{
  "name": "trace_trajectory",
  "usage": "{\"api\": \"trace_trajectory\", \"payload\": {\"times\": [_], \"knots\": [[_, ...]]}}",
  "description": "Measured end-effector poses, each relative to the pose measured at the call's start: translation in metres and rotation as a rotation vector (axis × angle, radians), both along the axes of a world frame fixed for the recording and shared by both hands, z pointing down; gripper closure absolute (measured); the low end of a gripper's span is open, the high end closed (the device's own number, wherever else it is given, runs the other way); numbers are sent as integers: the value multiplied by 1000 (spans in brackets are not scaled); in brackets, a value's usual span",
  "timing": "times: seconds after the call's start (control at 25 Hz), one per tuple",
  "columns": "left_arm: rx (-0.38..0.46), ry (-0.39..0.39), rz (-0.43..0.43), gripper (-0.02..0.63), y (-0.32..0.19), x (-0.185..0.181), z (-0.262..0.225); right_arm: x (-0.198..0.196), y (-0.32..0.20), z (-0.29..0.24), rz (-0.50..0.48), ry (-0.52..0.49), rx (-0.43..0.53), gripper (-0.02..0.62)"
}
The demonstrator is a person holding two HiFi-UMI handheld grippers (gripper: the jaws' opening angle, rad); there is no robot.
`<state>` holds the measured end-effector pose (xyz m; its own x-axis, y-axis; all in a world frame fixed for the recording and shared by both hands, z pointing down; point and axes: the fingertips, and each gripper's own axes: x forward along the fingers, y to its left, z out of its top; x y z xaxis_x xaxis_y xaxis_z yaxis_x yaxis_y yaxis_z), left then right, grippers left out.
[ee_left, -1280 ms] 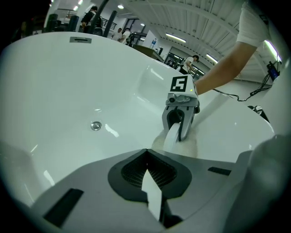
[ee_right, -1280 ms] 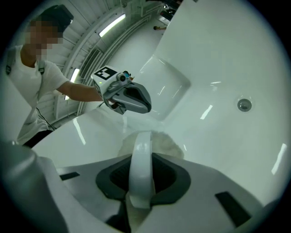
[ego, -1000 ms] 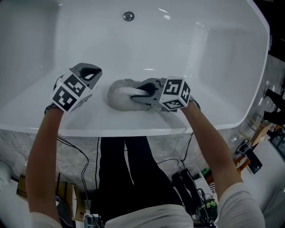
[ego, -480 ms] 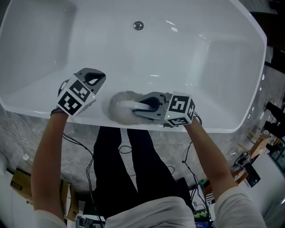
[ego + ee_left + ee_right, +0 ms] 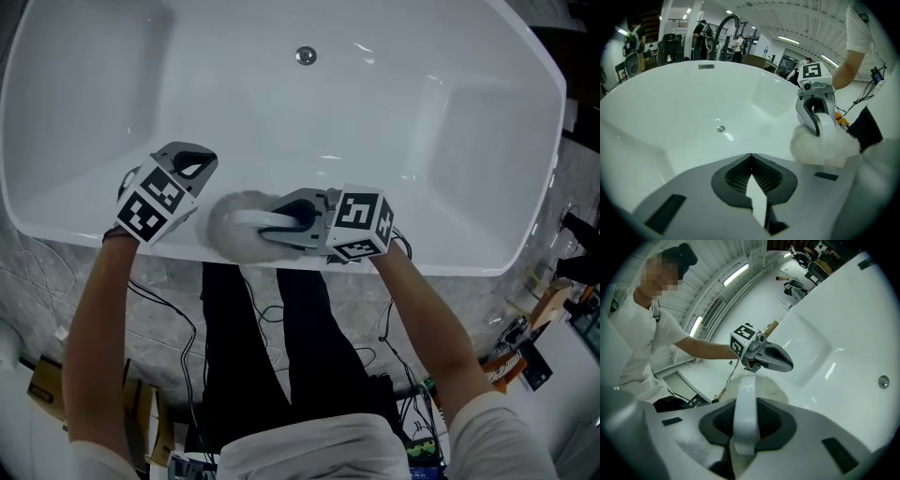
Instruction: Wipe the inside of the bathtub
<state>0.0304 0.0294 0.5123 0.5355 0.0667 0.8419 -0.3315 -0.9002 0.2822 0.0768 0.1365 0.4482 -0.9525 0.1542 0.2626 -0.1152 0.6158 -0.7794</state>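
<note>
Fluffy pad (image 5: pixel 223 231) further left, inside right hand-held gripper (image 5: pixel 277 221)

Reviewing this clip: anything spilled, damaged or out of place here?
Nothing stands out. The glossy white bathtub shows no cracks or spills. The right gripper is clamped on the handle of the fluffy white scrubber by the tub's near edge, and the left gripper is shut, holding nothing.

Cut off at the head view's top edge: far rim of the tub (image 5: pixel 422 122). Hidden under the right gripper (image 5: pixel 272 223): right part of the pad (image 5: pixel 225 230), its underside likewise out of sight. Too small and dim to tell: clutter (image 5: pixel 525 337) at lower right, and the figures (image 5: pixel 737 43) far off in the left gripper view.
</note>
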Motion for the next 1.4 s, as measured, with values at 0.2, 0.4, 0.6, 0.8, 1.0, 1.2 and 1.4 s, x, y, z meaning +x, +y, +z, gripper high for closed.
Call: {"api": "trace_trajectory", "payload": {"times": [0.2, 0.4, 0.6, 0.8, 1.0, 1.2, 1.4], "knots": [[-5, 20, 30, 600, -8, -14, 3, -26, -8, 8, 13, 12, -22, 506], [-19, 37, 43, 600, -19, -29, 10, -47, -19, 27, 11, 58, -55, 508], [-32, 49, 75, 600, -24, -35, 20, -56, -28, 58, 25, 114, -85, 508], [-44, 58, 93, 600, -31, -43, 30, -58, -36, 88, 31, 178, -98, 507], [-47, 70, 102, 600, -43, -55, 32, -58, -44, 110, 45, 239, -117, 507], [-48, 82, 125, 600, -46, -68, 43, -56, -48, 146, 65, 321, -146, 508], [-50, 95, 132, 600, -50, -79, 48, -52, -55, 174, 77, 405, -162, 506]]}}
